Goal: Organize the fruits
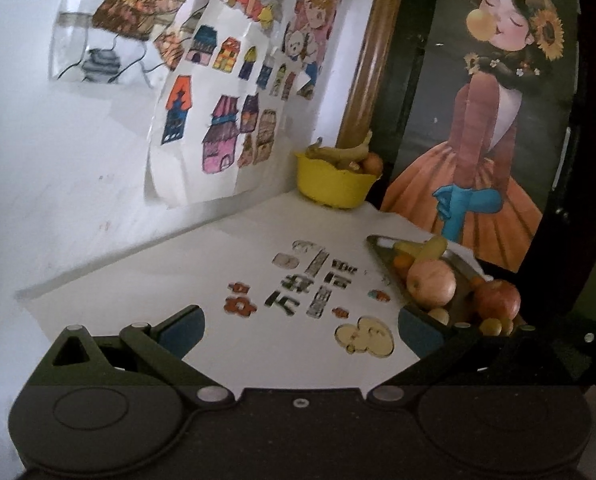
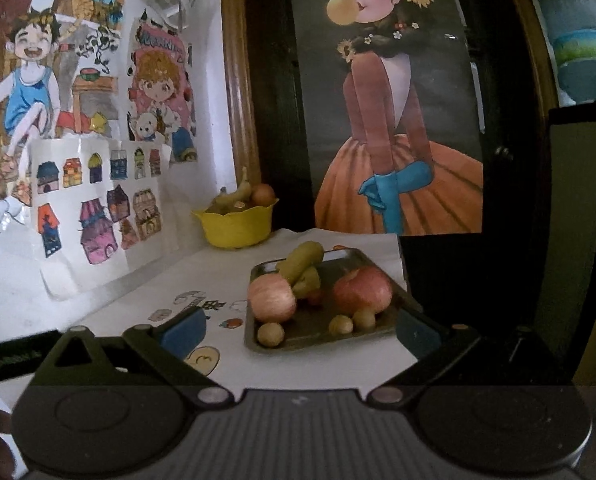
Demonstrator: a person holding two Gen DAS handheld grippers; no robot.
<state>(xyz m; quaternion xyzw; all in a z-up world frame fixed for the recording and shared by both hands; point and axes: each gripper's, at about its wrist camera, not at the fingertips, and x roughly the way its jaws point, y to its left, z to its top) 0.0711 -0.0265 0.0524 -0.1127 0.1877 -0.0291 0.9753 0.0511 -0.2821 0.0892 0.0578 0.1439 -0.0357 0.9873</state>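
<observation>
A dark metal tray [image 2: 257,344] lies on the white table. It holds two red apples [image 2: 271,297] [image 2: 362,290], green-yellow bananas [image 2: 300,266] and several small round fruits [image 2: 270,334]. A yellow bowl [image 2: 235,226] with a banana and an orange fruit stands in the far corner. My right gripper [image 2: 300,330] is open and empty, just in front of the tray. In the left wrist view the tray [image 1: 382,254] and apples [image 1: 432,283] lie front right and the bowl [image 1: 332,186] is at the back. My left gripper [image 1: 300,326] is open and empty over the table.
The tablecloth [image 1: 201,276] carries printed characters and stickers. Children's drawings [image 1: 217,120] hang on the white wall to the left. A framed picture of a girl in an orange dress [image 2: 386,120] stands behind the table. The table's right edge drops off beside the tray.
</observation>
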